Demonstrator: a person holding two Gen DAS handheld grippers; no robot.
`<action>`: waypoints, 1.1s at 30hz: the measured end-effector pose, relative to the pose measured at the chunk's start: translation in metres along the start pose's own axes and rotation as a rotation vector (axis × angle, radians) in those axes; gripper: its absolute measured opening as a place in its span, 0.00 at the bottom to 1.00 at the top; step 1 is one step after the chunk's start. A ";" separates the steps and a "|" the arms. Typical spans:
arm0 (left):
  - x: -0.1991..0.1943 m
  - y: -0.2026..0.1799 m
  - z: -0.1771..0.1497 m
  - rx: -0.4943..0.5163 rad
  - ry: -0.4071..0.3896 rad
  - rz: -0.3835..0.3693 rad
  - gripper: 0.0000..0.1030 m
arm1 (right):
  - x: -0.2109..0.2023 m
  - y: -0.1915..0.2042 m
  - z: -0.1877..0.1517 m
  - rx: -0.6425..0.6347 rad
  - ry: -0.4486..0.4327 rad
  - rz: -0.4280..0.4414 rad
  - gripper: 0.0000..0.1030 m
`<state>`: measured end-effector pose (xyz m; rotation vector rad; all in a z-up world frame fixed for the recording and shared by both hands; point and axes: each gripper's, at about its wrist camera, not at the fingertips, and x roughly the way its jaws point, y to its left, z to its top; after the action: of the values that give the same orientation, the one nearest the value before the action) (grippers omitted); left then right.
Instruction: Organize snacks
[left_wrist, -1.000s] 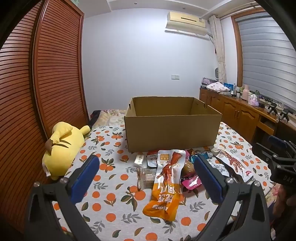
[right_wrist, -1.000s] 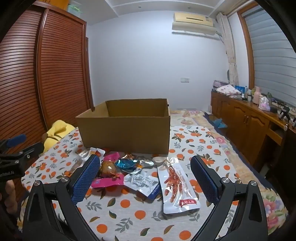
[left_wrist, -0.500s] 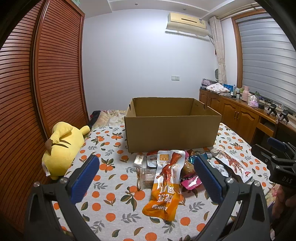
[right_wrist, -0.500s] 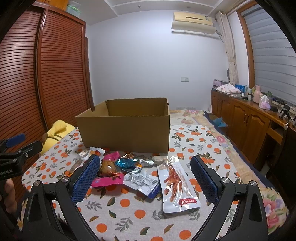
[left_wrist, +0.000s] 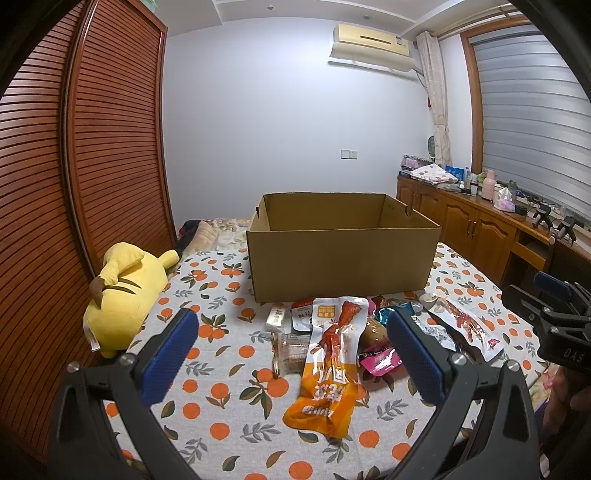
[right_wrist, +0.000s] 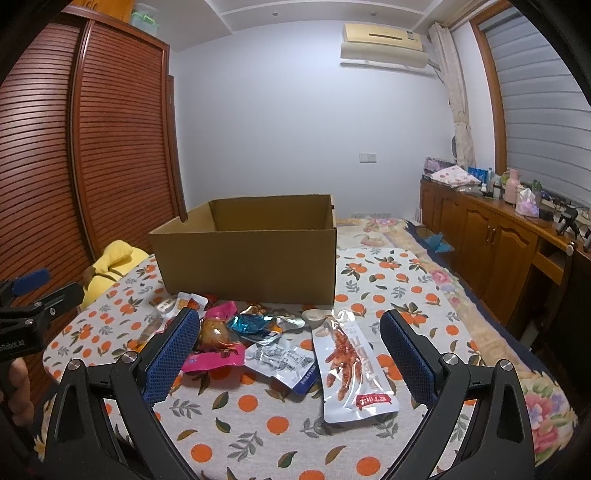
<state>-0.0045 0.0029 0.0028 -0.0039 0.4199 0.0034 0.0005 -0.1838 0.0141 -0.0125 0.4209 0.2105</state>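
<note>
An open cardboard box (left_wrist: 343, 254) stands on the orange-print cloth; it also shows in the right wrist view (right_wrist: 251, 254). Several snack packets lie in front of it: a long orange packet (left_wrist: 330, 365), a white chicken-feet packet (right_wrist: 351, 365), a pink packet (right_wrist: 214, 360), a blue foil one (right_wrist: 249, 325) and a silver-blue one (right_wrist: 284, 363). My left gripper (left_wrist: 291, 350) is open and empty, held above the orange packet. My right gripper (right_wrist: 290, 350) is open and empty above the packets.
A yellow plush toy (left_wrist: 122, 291) lies at the left edge of the bed. A slatted wooden wardrobe (left_wrist: 74, 166) runs along the left. A wooden cabinet (right_wrist: 491, 240) with clutter stands at the right. The other gripper shows at the frame edge (left_wrist: 554, 317).
Both views have shifted only slightly; the left gripper has drawn back a little. Both grippers stay open and empty, and the snacks have not moved.
</note>
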 end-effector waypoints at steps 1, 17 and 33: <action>0.000 0.000 0.000 0.000 0.000 0.000 1.00 | 0.000 0.000 0.000 0.000 0.000 0.000 0.98; -0.001 -0.003 0.000 0.002 0.002 -0.003 1.00 | -0.001 -0.001 0.001 0.002 0.001 0.003 0.97; 0.001 -0.003 0.000 0.005 0.011 -0.009 1.00 | -0.001 -0.002 0.001 0.001 0.000 -0.001 0.97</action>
<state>-0.0037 -0.0003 0.0026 -0.0005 0.4305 -0.0068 0.0004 -0.1858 0.0152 -0.0118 0.4210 0.2091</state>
